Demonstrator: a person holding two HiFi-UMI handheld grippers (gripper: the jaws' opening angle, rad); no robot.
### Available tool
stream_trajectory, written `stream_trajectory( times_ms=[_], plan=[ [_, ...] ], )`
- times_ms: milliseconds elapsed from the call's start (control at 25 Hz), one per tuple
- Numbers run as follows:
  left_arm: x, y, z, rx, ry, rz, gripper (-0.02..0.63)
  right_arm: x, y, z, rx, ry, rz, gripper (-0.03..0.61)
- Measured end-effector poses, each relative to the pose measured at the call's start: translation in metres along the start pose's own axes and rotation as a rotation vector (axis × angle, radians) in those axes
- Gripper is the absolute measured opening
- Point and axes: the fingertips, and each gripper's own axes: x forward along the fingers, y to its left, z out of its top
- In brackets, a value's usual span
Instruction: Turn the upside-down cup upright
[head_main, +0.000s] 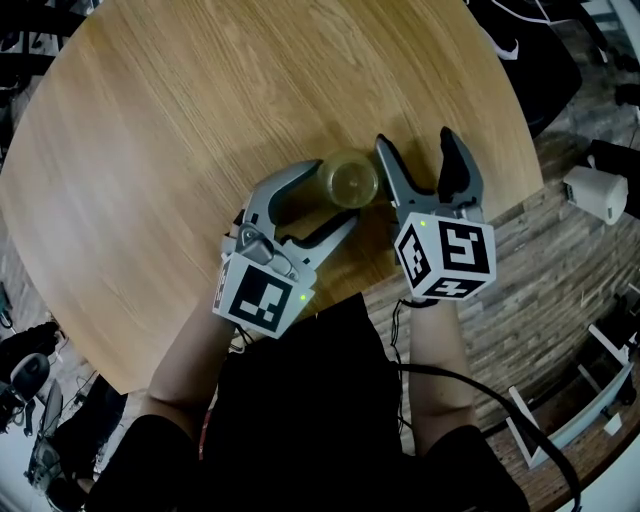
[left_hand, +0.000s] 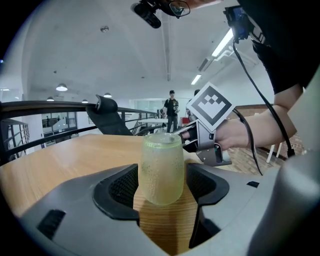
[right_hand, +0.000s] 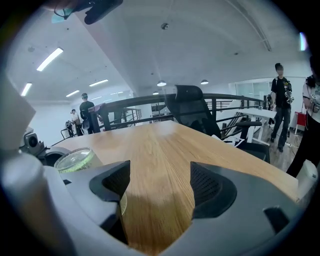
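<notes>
I have the translucent yellow-green textured cup (head_main: 350, 180) standing on the round pale wooden desk (head_main: 200, 120), near the edge closest to me. From above its top looks like a closed, flat base, so I judge it is not yet turned over.

My left tool (head_main: 335, 195) is clenched round the cup. In the left gripper view the cup (left_hand: 161, 167) fills the gap between the jaws and both black pads (left_hand: 122, 187) sit against its sides, while its lower end rests on the wood. So the grasp looks made, but the lift and the flip are not begun.

My right tool (head_main: 415, 140) is released, its jaws wide apart over bare wood with nothing between them. It rests just beside the cup, which shows outside its left jaw in the right gripper view (right_hand: 75, 160).

What remains, as I read it, is raising the cup clear, rolling it over, and setting it down mouth up.
</notes>
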Motion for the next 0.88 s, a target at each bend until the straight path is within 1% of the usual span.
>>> stream_trajectory(
  times_ms=[120, 200, 240, 280, 320, 360, 400, 440, 520, 600, 680, 760, 840, 880],
  plan=[
    [-0.016, -0.002, 0.013, 0.026, -0.046, -0.006, 0.298, -0.012, -0.005, 0.015, 0.002, -0.049, -0.025, 0.380],
    [-0.035, -0.006, 0.023, 0.019, -0.066, 0.001, 0.285, -0.028, -0.003, 0.024, 0.012, -0.068, -0.014, 0.379],
    [-0.047, -0.007, 0.028, 0.012, -0.072, 0.017, 0.244, -0.038, -0.001, 0.029, 0.017, -0.074, -0.006, 0.372],
    [-0.058, -0.006, 0.034, 0.007, -0.081, 0.044, 0.178, -0.049, 0.002, 0.035, 0.019, -0.086, -0.007, 0.349],
    [-0.067, -0.003, 0.043, 0.004, -0.097, 0.076, 0.099, -0.059, 0.004, 0.044, 0.016, -0.107, -0.019, 0.267],
    [-0.075, 0.001, 0.053, 0.002, -0.120, 0.106, 0.063, -0.068, 0.006, 0.055, 0.009, -0.133, -0.032, 0.146],
    [-0.081, 0.004, 0.065, 0.000, -0.144, 0.128, 0.039, -0.078, 0.012, 0.067, 0.002, -0.154, -0.036, 0.102],
    [-0.088, 0.005, 0.078, -0.003, -0.168, 0.146, 0.014, -0.088, 0.020, 0.077, -0.004, -0.165, -0.032, 0.075],
    [-0.104, 0.001, 0.104, -0.020, -0.215, 0.174, 0.009, -0.111, 0.042, 0.095, -0.021, -0.176, -0.020, 0.035],
    [-0.123, -0.007, 0.126, -0.070, -0.262, 0.199, 0.009, -0.137, 0.067, 0.108, -0.035, -0.184, -0.011, 0.015],
    [-0.139, -0.015, 0.143, -0.129, -0.305, 0.219, 0.009, -0.159, 0.091, 0.117, -0.039, -0.187, 0.009, 0.014],
    [-0.149, -0.019, 0.159, -0.157, -0.335, 0.242, 0.008, -0.172, 0.114, 0.122, -0.030, -0.178, 0.061, 0.014],
    [-0.155, -0.021, 0.169, -0.181, -0.341, 0.275, 0.008, -0.181, 0.133, 0.123, -0.023, -0.160, 0.110, 0.014],
    [-0.159, -0.023, 0.172, -0.192, -0.336, 0.296, 0.008, -0.187, 0.140, 0.123, -0.031, -0.154, 0.119, 0.012]
  ],
)
